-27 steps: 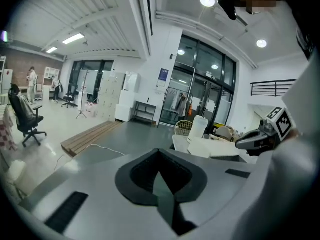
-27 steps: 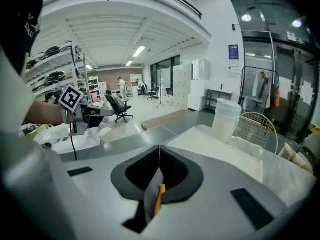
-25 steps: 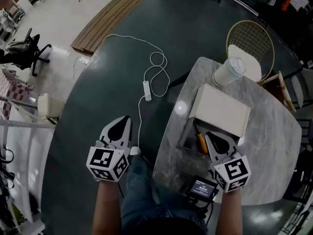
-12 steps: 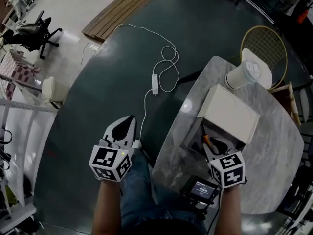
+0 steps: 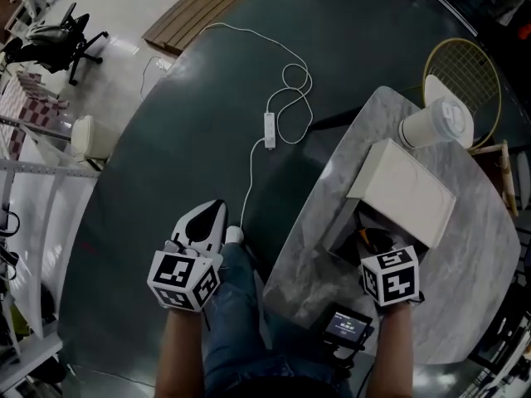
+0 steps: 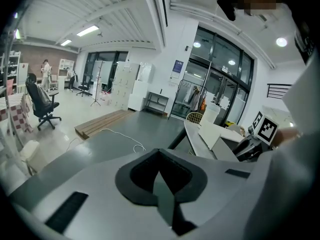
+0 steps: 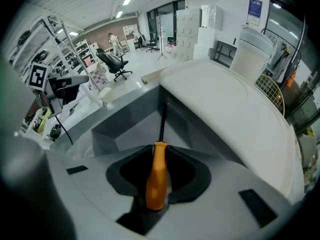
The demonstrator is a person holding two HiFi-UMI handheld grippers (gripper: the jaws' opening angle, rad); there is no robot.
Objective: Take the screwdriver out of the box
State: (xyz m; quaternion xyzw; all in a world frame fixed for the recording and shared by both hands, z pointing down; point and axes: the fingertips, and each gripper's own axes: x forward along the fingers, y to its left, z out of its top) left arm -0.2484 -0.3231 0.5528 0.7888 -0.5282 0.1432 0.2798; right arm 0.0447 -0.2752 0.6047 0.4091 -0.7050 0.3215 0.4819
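Note:
The box [image 5: 401, 193] lies on the marble table [image 5: 469, 305], its white lid propped over the grey tray [image 7: 130, 129]. The screwdriver [image 7: 156, 179] lies in that tray, orange handle towards me, black shaft [image 7: 162, 121] pointing away under the lid. My right gripper [image 5: 379, 245] points steeply down into the tray. In the right gripper view the gripper [image 7: 157, 181] has the handle between its jaws, which are closing, with a slim gap left on one side. My left gripper [image 5: 210, 214] hangs shut and holds nothing over the dark floor beside the table; the left gripper view shows it [image 6: 162, 184] the same way.
A lidded paper cup [image 5: 436, 125] stands beyond the box, with a wire-backed chair [image 5: 465, 69] behind it. A small device with a lit screen [image 5: 347, 327] sits at the table's near edge. A white cable [image 5: 270, 131] trails over the floor. Wooden planks [image 5: 199, 11] lie far off.
My right gripper has sunk into the box and tipped steeply down, and its jaws now stand around the orange handle. The left gripper has dropped a little.

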